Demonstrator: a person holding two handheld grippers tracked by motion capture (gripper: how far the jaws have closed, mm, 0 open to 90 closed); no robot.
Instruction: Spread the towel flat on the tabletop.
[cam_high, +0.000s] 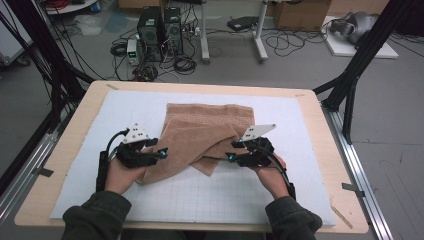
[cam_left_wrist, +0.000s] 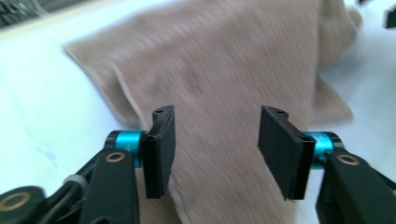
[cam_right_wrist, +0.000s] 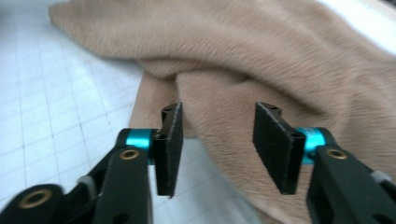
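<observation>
A tan towel (cam_high: 205, 132) lies loosely folded on the white gridded mat (cam_high: 200, 200) that covers the wooden table (cam_high: 65, 165), a little towards the far side of the middle. Its far edge runs fairly straight and carries a woven band, while the near part is bunched into two overlapping flaps that taper to corners on the near left and near the middle.

The person's left hand holds the left gripper (cam_high: 162, 151) at the towel's near left edge, just over the cloth. In the left gripper view the two black pads stand well apart, with the towel (cam_left_wrist: 224, 79) lying beneath and beyond them and nothing pinched between them (the picture is blurred, so the weave is hard to read). The pads press on nothing there.

The right hand holds the right gripper (cam_high: 231, 151) at the towel's near right side, by the fold that juts towards the person. In the right gripper view its jaws are likewise parted, the gap between the pads showing only towel (cam_right_wrist: 280, 70) below, with a rounded fold crossing just beyond the tips and the mat (cam_right_wrist: 56, 121) to the left of it. Neither pad grips the cloth.

Both sleeves are dark green and come in from the near edge of the table.
</observation>
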